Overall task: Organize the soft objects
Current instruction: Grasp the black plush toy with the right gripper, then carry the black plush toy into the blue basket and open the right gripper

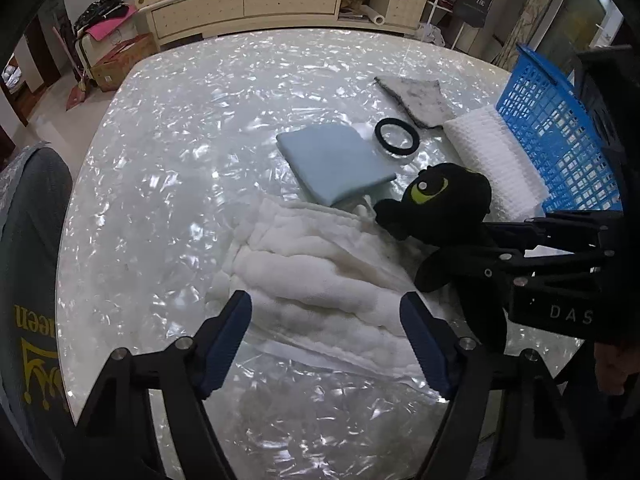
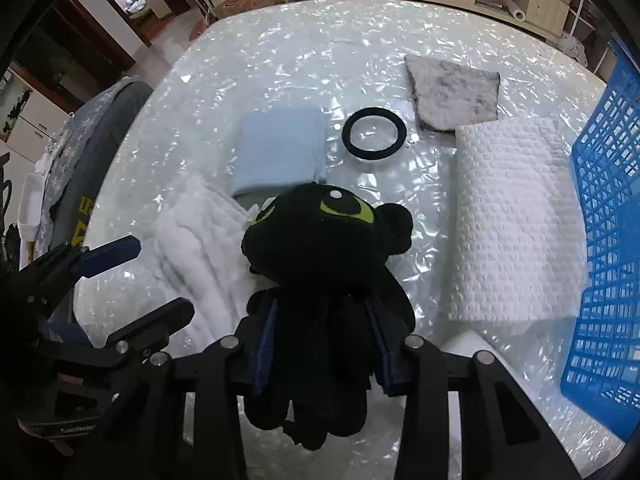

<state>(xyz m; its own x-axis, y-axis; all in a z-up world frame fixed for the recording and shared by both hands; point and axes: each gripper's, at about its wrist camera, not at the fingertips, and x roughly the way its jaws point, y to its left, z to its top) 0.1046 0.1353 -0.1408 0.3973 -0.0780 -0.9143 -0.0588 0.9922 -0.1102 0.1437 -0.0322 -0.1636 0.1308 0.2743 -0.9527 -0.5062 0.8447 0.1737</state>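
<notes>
A black plush toy [image 2: 320,256] with green eyes lies on the table, and my right gripper [image 2: 324,344] is shut on its body, a blue pad pressing each side. The left wrist view shows that same toy [image 1: 444,192] and the right gripper [image 1: 500,256] coming in from the right. My left gripper [image 1: 328,340] stands open over the near end of a fluffy white towel [image 1: 312,276], its pads apart from the fabric. A light blue folded cloth [image 1: 336,162], a black ring [image 1: 378,134], a grey felt piece [image 1: 416,98] and a white waffle towel [image 1: 492,160] lie beyond.
A blue plastic basket [image 1: 560,132] stands at the table's right edge, beside the waffle towel. The shiny pearl-patterned table [image 1: 200,140] carries it all. A chair with a grey cover [image 1: 32,240] is at the left, and a cream cabinet [image 1: 280,0] stands behind the table.
</notes>
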